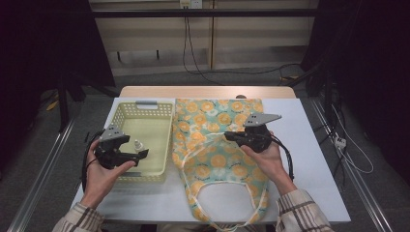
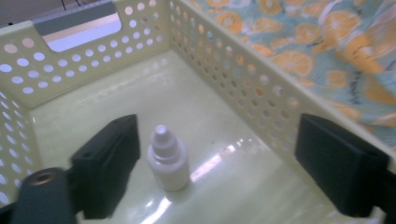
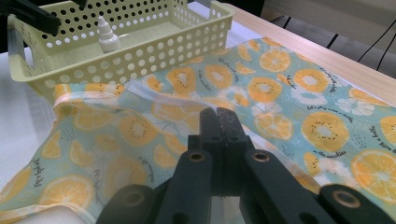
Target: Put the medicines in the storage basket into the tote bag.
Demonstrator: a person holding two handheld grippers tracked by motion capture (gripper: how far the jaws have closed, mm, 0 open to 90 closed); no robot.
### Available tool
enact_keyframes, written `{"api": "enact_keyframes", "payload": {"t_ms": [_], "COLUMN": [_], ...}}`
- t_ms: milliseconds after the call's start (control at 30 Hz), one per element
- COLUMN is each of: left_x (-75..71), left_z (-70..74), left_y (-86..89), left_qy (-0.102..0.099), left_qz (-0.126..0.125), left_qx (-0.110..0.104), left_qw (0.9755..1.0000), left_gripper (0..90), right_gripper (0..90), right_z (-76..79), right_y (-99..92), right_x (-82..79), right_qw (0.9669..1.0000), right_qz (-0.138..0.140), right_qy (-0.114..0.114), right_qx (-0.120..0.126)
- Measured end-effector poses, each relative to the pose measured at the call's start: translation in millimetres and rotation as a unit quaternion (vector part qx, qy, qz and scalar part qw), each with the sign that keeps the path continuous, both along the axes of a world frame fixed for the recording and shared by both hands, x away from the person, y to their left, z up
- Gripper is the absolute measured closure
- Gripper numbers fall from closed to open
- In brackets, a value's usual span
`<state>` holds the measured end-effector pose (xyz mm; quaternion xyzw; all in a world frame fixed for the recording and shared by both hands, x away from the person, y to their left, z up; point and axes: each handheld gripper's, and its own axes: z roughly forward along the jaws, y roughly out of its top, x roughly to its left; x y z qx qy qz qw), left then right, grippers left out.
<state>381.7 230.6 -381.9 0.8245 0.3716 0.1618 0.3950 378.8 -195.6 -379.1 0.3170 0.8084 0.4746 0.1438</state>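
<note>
From the high view I have the left hand-held gripper (image 1: 138, 155) inside the pale yellow perforated basket (image 1: 126, 112), with the small white dropper bottle (image 1: 137, 144) upright on the basket floor just by its tips; the right hand-held gripper (image 1: 231, 137) rests over the orange-print cloth bag (image 1: 217, 116) spread on the white table (image 1: 309, 159). In the left gripper view the jaws stand released on either side of the bottle (image 2: 166, 159): the near jaw is just beside it, the other well off by the basket wall (image 2: 243, 79), neither pressing. The bottle is smooth plastic with a tapered nozzle cap, and the basket floor is glossy. In the right gripper view the jaws are clenched together over the soft, wrinkled fabric (image 3: 280, 93); I cannot tell for sure whether they pinch a fold of it or the bag's white handle. I judge the step to be picking up the bottle. Next I would centre the jaws on its body and close gently, since so light and slick a thing could tip.
</note>
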Motion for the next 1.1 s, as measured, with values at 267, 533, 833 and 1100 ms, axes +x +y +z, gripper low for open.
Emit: {"api": "enact_keyframes", "payload": {"t_ms": [267,533,833,1100], "left_x": [19.4,37.8,54.7,61.1], "left_z": [-6.8,-8.8,-16.4,-25.0], "left_y": [-1.8,-5.8,-17.1,-15.5], "left_qy": [0.046,0.104,0.12,0.136], "left_qz": [0.012,0.022,0.004,-0.002], "left_qx": [0.034,0.07,0.101,0.128], "left_qw": [0.9983,0.9919,0.9876,0.9825], "left_gripper": [22.0,32.6,43.8,53.8], "right_gripper": [90.0,90.0,90.0,90.0], "right_z": [-0.8,-1.7,-1.8,-2.4], "right_y": [0.2,3.4,3.8,5.7], "right_x": [0.8,1.1,1.4,1.1], "right_qw": [1.0,1.0,1.0,0.9999], "right_qz": [0.001,0.005,0.007,0.009], "right_qy": [0.002,0.003,0.003,0.004], "right_qx": [-0.001,-0.002,-0.003,-0.005]}}
